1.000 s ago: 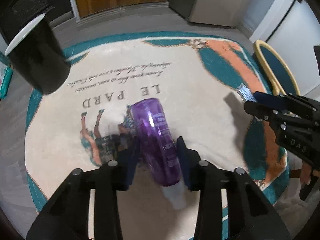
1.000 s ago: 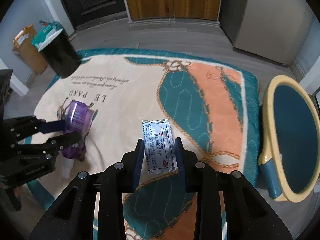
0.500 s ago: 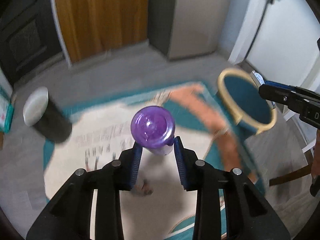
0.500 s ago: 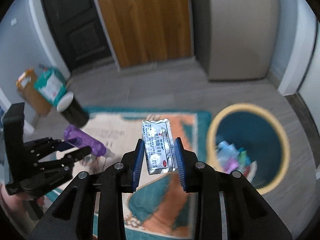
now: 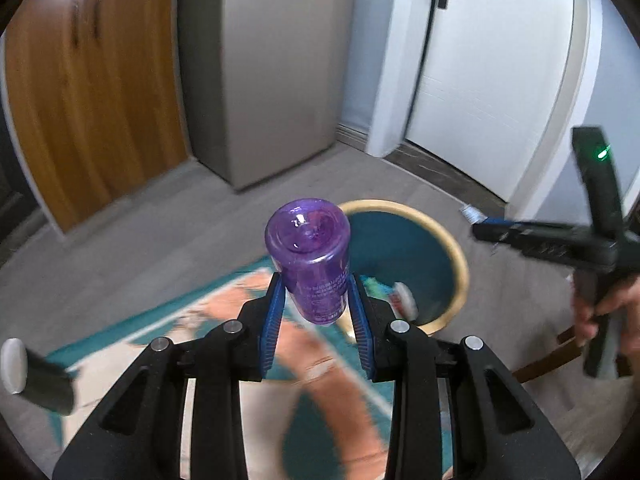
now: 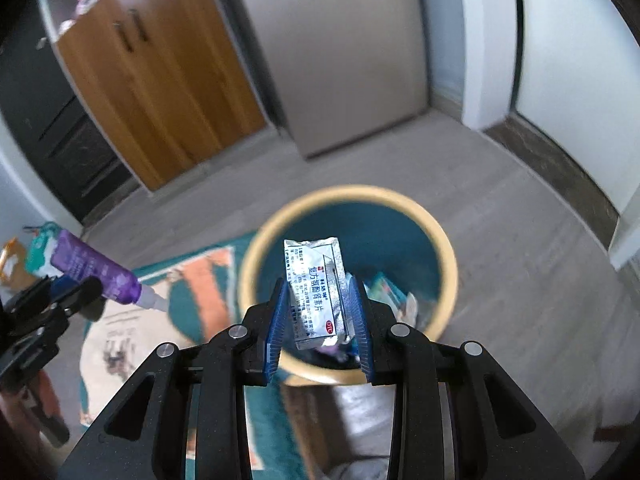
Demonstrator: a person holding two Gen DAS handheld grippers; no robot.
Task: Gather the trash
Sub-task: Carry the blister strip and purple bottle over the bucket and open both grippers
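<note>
Purple bottle [image 5: 310, 264] sat clamped in the left gripper [image 5: 316, 322] near the bin [image 5: 454, 254]; the right gripper [image 6: 318, 322] pinched a foil sachet [image 6: 318, 288] above the bin's opening, trash already inside.

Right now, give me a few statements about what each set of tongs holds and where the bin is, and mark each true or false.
1. The left tongs grip a purple bottle. True.
2. The right tongs are empty. False: they clamp a silver foil packet.
3. The bin already holds some trash. True.
4. The bin has a black rim. False: the rim is pale yellow, the inside teal.
5. The purple bottle lies on the rug. False: it is held in the air.
</note>
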